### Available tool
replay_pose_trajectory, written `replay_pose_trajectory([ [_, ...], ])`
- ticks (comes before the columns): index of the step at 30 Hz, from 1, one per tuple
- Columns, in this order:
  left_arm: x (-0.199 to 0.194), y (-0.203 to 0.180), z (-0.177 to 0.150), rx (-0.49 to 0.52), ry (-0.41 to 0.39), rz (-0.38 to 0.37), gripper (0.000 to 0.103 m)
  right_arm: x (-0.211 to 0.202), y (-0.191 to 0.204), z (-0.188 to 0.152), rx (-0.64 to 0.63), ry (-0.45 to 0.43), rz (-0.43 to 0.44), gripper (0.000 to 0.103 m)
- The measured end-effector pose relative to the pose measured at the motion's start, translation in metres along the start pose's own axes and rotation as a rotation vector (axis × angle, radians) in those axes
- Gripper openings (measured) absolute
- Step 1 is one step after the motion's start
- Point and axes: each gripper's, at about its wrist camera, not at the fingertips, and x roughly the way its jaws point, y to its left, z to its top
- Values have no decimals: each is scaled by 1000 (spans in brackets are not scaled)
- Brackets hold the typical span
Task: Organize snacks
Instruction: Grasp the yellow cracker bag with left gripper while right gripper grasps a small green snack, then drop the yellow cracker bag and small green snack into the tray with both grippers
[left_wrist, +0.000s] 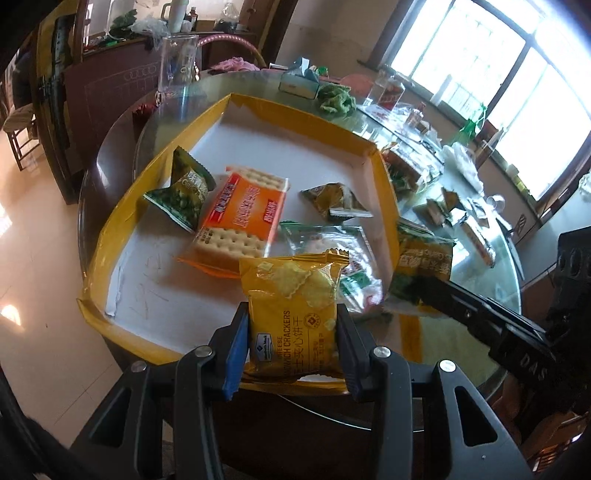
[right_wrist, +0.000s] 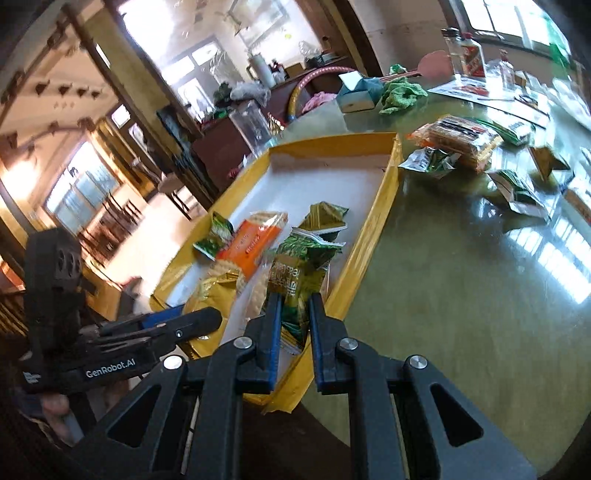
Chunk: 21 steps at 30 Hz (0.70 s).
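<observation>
My left gripper (left_wrist: 293, 325) is shut on a yellow cheese sandwich cracker pack (left_wrist: 293, 295), held over the near edge of a yellow-rimmed white tray (left_wrist: 110, 221). My right gripper (right_wrist: 293, 306) is shut on a green snack packet (right_wrist: 295, 273), held over the tray's near right corner; that packet also shows in the left wrist view (left_wrist: 421, 266). In the tray lie an orange cracker pack (left_wrist: 240, 214), a green packet (left_wrist: 181, 192), an olive packet (left_wrist: 332, 199) and a clear-wrapped snack (left_wrist: 332, 243).
The tray (right_wrist: 384, 184) sits on a round glass-topped table (right_wrist: 461, 277). More snack packs (right_wrist: 461, 140) lie loose on the table to the right. A tissue box (right_wrist: 354, 92), green cloth (right_wrist: 399, 92), bottles (right_wrist: 465, 51) and a clear jug (left_wrist: 177, 74) stand at the far side.
</observation>
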Motion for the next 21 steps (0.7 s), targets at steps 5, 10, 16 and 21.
replay_pose_trajectory([
  [5, 7, 14, 5, -7, 25, 41, 43, 11, 25, -3, -112, 32, -23, 16],
  [10, 4, 34, 11, -29, 25, 58, 43, 30, 42, -5, -187, 87, -16, 16],
  [16, 4, 43, 13, -20, 35, 83, 44, 45, 53, -11, -215, 133, 29, 16],
  [21, 9, 35, 13, 16, 46, 93, 49, 50, 49, -11, -192, 145, 58, 18],
])
